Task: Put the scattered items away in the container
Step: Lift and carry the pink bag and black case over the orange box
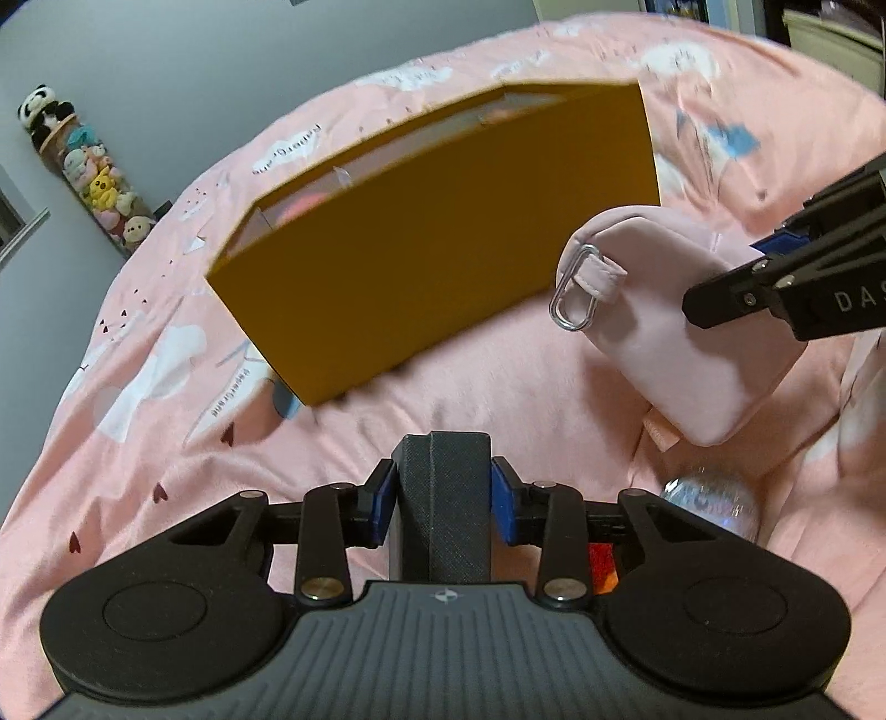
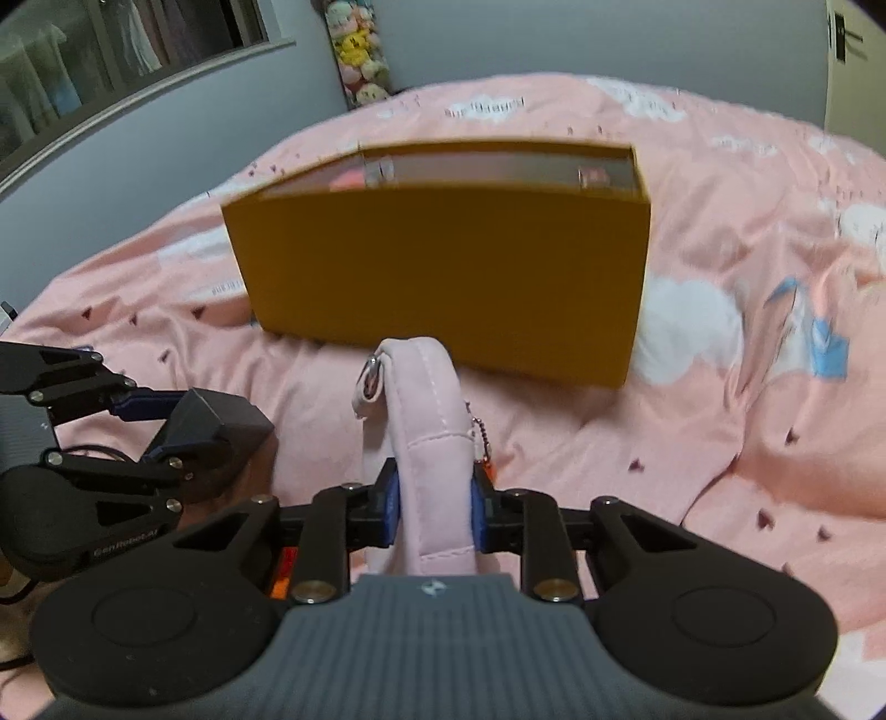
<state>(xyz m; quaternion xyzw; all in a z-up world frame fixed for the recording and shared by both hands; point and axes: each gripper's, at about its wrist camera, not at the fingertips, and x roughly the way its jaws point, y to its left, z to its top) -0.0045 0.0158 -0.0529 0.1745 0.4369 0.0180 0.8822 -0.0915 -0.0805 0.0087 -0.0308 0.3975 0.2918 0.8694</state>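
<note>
The left gripper (image 1: 443, 501) clamps a dark grey box (image 1: 443, 476). The right gripper (image 2: 434, 512) pinches a pink pouch (image 2: 429, 432), with the orange container (image 2: 443, 266) at twelve o'clock on the pink bedspread (image 2: 720, 443).

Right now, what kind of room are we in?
Most likely a bedroom: the work surface is a bed under a pink printed quilt, a tall tube of plush toys stands against the grey wall, and a window shows at the left.

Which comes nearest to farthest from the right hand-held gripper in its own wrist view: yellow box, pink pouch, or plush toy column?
1. Pink pouch, clamped in the right hand-held gripper.
2. Yellow box, straight ahead on the bedspread.
3. Plush toy column, against the far wall, upper left.
</note>
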